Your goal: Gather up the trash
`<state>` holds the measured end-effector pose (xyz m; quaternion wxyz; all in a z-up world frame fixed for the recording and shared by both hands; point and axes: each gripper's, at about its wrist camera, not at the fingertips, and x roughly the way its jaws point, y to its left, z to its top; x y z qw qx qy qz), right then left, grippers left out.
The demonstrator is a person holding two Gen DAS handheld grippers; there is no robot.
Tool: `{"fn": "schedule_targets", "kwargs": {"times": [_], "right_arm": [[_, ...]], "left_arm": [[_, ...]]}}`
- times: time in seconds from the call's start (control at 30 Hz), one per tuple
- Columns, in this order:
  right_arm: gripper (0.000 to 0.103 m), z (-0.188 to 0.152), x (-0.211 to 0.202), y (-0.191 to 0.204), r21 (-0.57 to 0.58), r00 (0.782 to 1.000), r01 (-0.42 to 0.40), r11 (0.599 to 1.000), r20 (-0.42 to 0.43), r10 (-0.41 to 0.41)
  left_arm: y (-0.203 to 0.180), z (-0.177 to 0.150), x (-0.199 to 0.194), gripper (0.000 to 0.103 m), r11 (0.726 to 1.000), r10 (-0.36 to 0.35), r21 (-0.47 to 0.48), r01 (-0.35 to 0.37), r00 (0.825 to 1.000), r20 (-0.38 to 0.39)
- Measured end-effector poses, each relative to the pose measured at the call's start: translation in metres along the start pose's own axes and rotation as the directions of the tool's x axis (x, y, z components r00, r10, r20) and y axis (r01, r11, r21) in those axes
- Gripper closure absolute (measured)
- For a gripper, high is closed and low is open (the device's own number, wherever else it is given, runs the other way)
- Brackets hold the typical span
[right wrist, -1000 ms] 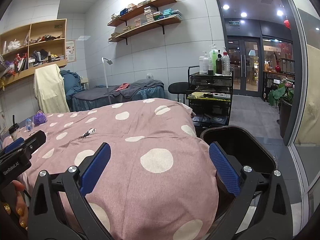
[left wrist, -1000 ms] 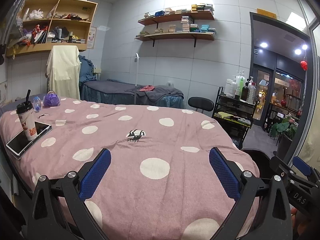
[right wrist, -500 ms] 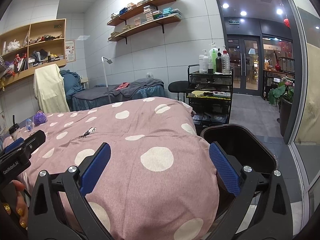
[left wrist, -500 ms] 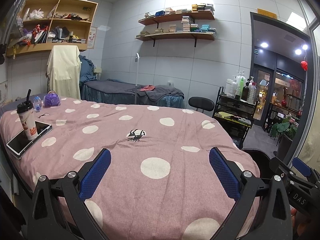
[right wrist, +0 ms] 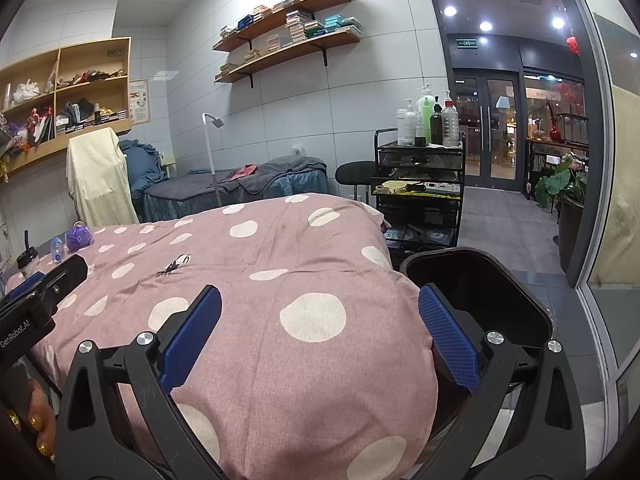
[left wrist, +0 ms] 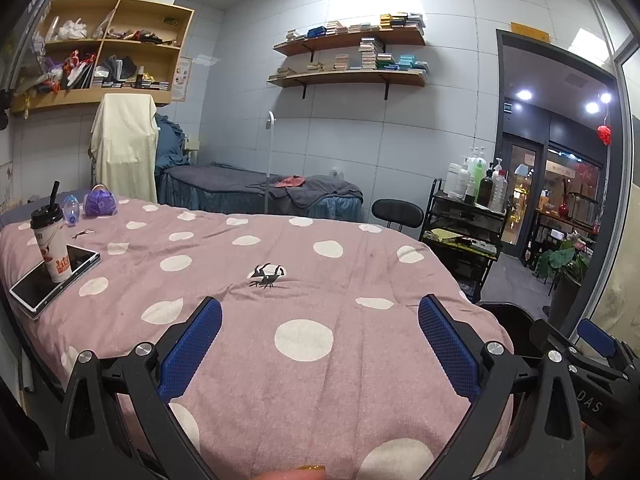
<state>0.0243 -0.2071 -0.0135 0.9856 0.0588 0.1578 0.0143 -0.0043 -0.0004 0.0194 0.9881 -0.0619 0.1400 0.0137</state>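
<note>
A pink bed with white dots (left wrist: pixel 360 280) fills both views. On its far left stand a drink cup with a black lid and straw (left wrist: pixel 52 244), a small clear bottle (left wrist: pixel 71 210) and a purple crumpled bag (left wrist: pixel 100 202). The bottle (right wrist: pixel 57 249) and purple bag (right wrist: pixel 79 237) also show in the right wrist view. A black bin (right wrist: pixel 476 280) stands at the bed's right end. My left gripper (left wrist: pixel 320 344) is open and empty over the bed's near edge. My right gripper (right wrist: pixel 320 332) is open and empty, between the bed and the bin.
The cup stands on a tablet (left wrist: pixel 52 280). A black spider-like print (left wrist: pixel 266 276) marks the cover. A black trolley with bottles (right wrist: pixel 420 184), a black stool (left wrist: pixel 397 212), a second grey bed (left wrist: pixel 256 192) and a potted plant (right wrist: pixel 568 184) stand beyond.
</note>
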Motion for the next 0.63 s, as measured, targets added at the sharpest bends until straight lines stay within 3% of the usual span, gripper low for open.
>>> {"fn": "schedule_targets", "kwargs": {"times": [0.63], "right_arm": [[0.006, -0.0003, 0.0047, -0.0048, 0.019, 1.000, -0.003, 1.000, -0.023, 0.003]], "left_arm": [[-0.0003, -0.0002, 0.0057, 0.006, 1.000, -0.008, -0.011, 0.007, 1.000, -0.029]]}}
